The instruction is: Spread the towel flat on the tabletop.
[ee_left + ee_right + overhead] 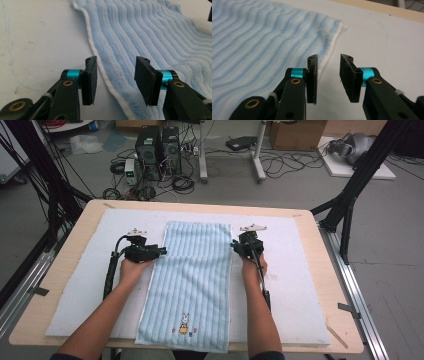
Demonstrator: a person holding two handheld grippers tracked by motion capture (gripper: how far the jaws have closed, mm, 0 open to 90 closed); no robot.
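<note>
We log 1 left gripper (159, 252), jaws apart, straddling the white hem of the towel's left edge. We log 1 towel (192, 280), pale blue, ribbed, lying flat lengthwise down the middle of the white mat (295, 285), rabbit motif (184, 324) at its near end. We log 1 right gripper (233, 245), jaws apart, at the towel's right edge.

The high view is looking forward and down from above the near side of the towel (192, 280), taking in its whole length. Each gripper view is sitting low and close, looking along one long edge of the towel toward its far end.
</note>
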